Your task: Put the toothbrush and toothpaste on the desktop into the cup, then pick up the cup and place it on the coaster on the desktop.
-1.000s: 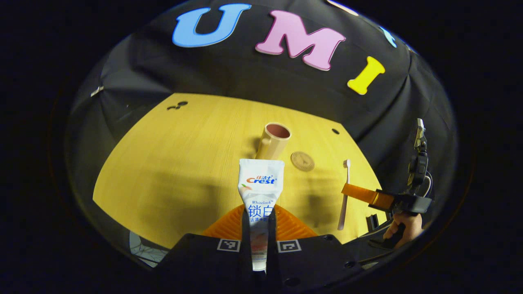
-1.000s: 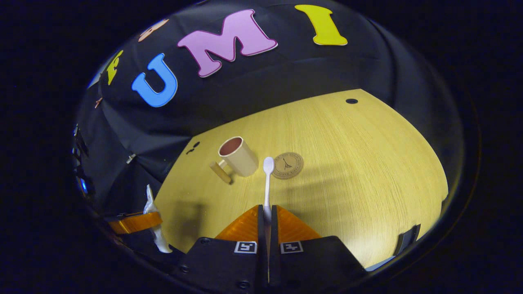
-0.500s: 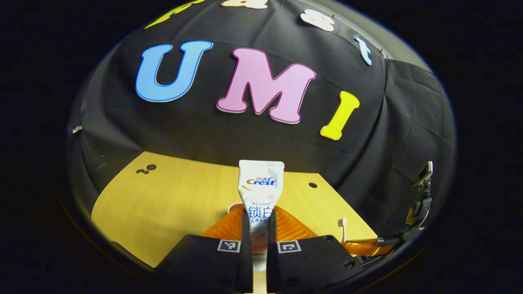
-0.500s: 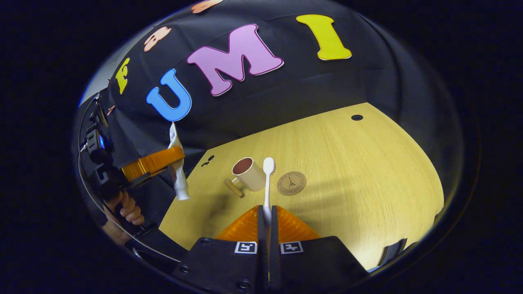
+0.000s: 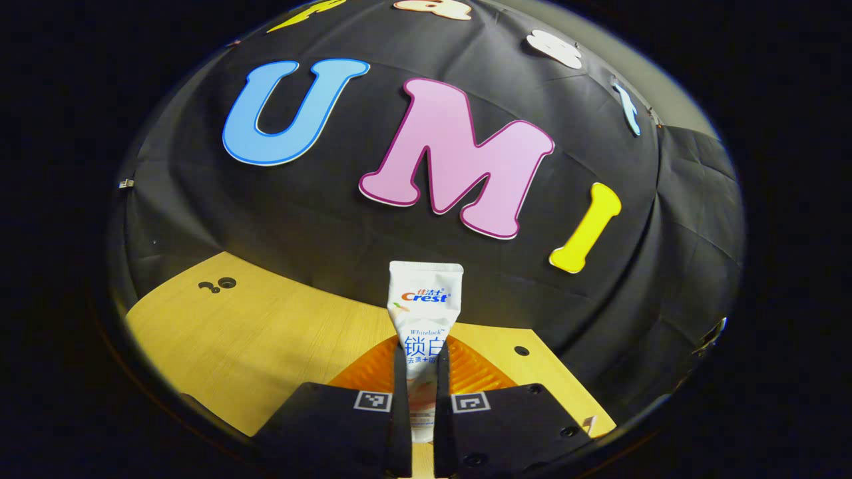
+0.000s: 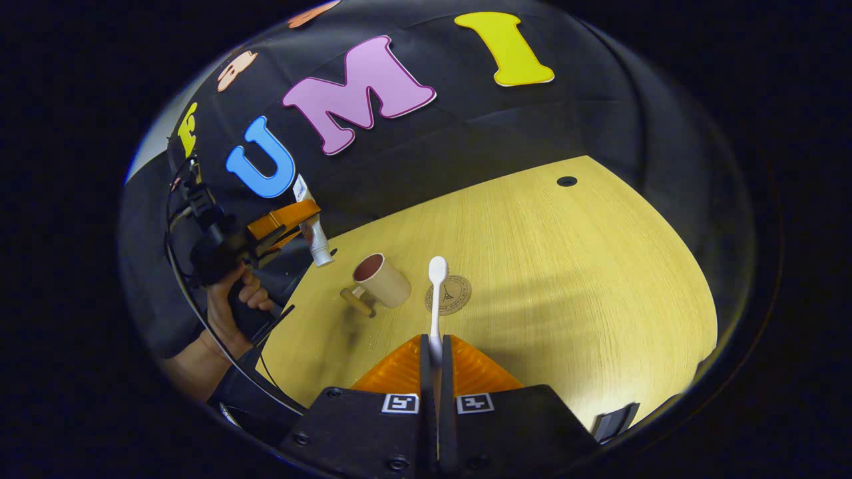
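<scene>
left gripper (image 5: 421, 372) clamps toothpaste (image 5: 424, 313), raised near cup (image 6: 381, 279); right gripper (image 6: 434, 362) clamps toothbrush (image 6: 436, 293), level above desk (image 6: 586, 279).

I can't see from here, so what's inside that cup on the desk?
In the right gripper view the cup looks empty: just its dark inner wall, its bottom hidden by the rim. The toothpaste hangs above in the left gripper; the right gripper grips the toothbrush.

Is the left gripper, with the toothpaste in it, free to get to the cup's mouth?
Probably yes. The left gripper holds the toothpaste cap-down, up and left of the cup, whose mouth is open and empty. The toothbrush is off to the right.
</scene>
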A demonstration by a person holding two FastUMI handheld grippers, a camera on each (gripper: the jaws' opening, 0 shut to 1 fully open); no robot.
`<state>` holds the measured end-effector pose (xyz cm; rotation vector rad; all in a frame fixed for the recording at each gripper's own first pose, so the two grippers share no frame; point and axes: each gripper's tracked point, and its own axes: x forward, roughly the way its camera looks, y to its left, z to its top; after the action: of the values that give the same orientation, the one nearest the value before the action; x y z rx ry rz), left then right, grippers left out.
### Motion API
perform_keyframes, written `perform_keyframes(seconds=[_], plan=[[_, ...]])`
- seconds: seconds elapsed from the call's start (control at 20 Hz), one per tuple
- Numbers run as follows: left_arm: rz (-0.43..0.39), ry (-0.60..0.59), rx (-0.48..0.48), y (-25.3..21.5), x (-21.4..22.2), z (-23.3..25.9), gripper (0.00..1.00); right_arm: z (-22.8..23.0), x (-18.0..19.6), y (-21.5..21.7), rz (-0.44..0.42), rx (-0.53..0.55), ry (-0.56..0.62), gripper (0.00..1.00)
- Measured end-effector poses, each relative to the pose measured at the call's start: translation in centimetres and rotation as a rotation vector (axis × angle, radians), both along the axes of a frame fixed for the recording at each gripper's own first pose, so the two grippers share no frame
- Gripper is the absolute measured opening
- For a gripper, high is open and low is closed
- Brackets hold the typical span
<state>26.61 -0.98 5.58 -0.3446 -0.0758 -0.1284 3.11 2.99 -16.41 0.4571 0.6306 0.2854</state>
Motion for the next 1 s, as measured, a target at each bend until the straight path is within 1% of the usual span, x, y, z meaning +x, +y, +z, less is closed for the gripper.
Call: perform_keyframes(seconds=[0.2,0.35,0.45,0.7,1.0], plan=[[0.049,0.020,0.010,0.4,4.1,-2.7,0.18,-2.1,0.3,-1.9,0.013,0.000,0.027,0.06],[0.088,0.057,0.029,0.8,6.1,-5.2,0.18,-3.1,0.6,-3.2,0.015,-0.005,0.045,0.06],[0.093,0.090,0.035,0.7,7.0,-7.0,0.18,-3.9,0.8,-3.9,0.021,-0.017,0.052,0.06],[0.107,0.144,0.080,0.4,7.3,-9.7,0.18,-4.7,0.9,-4.6,0.015,-0.002,0.071,0.06],[0.112,0.183,0.096,0.8,6.7,-10.8,0.24,-4.3,0.5,-4.3,0.007,0.001,0.067,0.06]])
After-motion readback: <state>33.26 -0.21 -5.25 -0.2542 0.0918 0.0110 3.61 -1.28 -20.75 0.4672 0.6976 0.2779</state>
